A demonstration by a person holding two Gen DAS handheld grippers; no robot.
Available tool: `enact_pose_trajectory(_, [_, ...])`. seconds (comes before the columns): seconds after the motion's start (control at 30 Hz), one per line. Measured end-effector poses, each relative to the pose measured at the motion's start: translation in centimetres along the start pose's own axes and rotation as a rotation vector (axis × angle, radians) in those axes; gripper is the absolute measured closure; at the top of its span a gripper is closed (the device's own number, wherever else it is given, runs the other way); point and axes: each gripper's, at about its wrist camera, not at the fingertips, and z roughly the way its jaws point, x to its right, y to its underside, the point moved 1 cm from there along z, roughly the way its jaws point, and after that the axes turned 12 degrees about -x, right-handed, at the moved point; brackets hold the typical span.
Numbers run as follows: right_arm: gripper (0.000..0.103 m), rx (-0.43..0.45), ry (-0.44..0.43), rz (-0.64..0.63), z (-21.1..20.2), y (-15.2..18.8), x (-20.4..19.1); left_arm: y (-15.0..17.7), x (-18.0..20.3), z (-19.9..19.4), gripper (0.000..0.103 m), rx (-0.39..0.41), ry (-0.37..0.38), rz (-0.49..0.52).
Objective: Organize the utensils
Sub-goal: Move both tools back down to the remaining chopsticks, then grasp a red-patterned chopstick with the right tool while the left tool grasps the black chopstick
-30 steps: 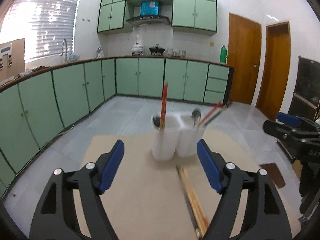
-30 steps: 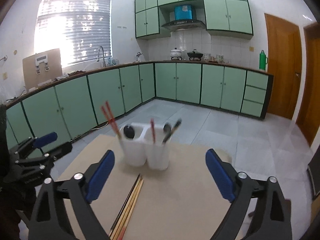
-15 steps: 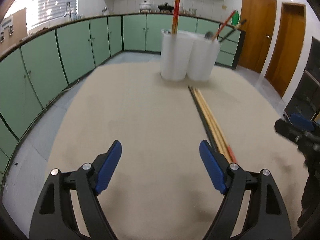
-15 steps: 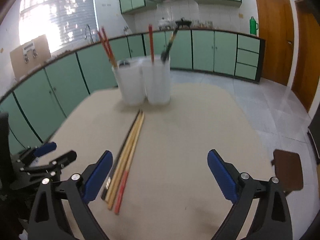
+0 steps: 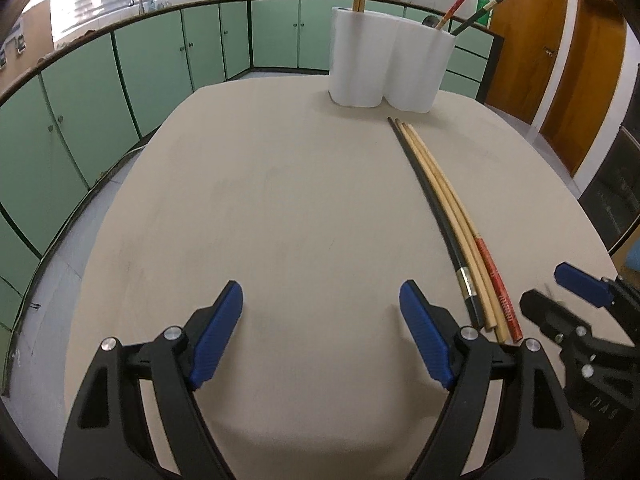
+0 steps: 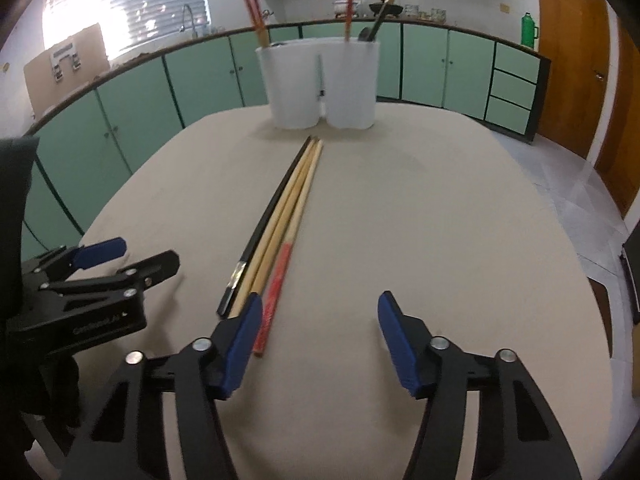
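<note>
A white two-compartment utensil holder (image 5: 390, 66) stands at the far side of the beige table (image 5: 280, 220); it also shows in the right wrist view (image 6: 320, 84). It holds red chopsticks, a black chopstick and a spoon. A row of loose chopsticks (image 5: 452, 220), one black, two wooden and one red-ended, lies on the table; they also show in the right wrist view (image 6: 280, 224). My left gripper (image 5: 320, 308) is open and empty, just left of their near ends. My right gripper (image 6: 318, 316) is open and empty, its left finger beside their near ends.
Green kitchen cabinets (image 5: 160, 64) line the walls behind the table. Wooden doors (image 5: 560, 40) stand at the right. The table's front edge lies under both grippers. The right gripper shows in the left wrist view (image 5: 580, 312).
Both grippers have tilted down and pulled back toward the table's near side. The holder now looks farther off and the loose chopsticks' near ends lie close to both grippers. Both stay open.
</note>
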Motion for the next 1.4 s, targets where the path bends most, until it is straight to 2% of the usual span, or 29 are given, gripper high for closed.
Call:
enact_pose_trajectory(0.4, [0.071,-0.036,0.025,-0.051,0.6,0.4,-2.0,0.4,0.0,0.5,0.024,-0.017,0.004,-0.003])
enact_pose_trajectory(0.47, [0.078,-0.037,0.027,-0.07,0.6,0.4,-2.3,0.3,0.1,0.6,0.024,-0.018,0.004,-0.001])
enact_pose_trajectory(0.53, [0.09,-0.038,0.02,-0.085,0.7,0.4,-2.6,0.3,0.2,0.6,0.024,-0.02,0.003,0.002])
enact_pose_trajectory(0.6, [0.095,-0.039,0.015,-0.086,0.7,0.4,-2.6,0.3,0.4,0.6,0.024,-0.02,0.005,0.005])
enact_pose_trajectory(0.73, [0.096,-0.038,-0.004,-0.065,0.6,0.2,-1.9,0.3,0.9,0.6,0.024,-0.02,0.012,0.015])
enact_pose_trajectory(1.17, [0.097,-0.024,0.061,0.028,0.2,0.1,3.1,0.8,4.4,0.5,0.024,-0.032,0.083,0.091])
enact_pose_trajectory(1.4, [0.097,-0.025,0.051,0.033,0.4,0.1,3.4,0.8,5.4,0.9,0.022,-0.035,0.071,0.115])
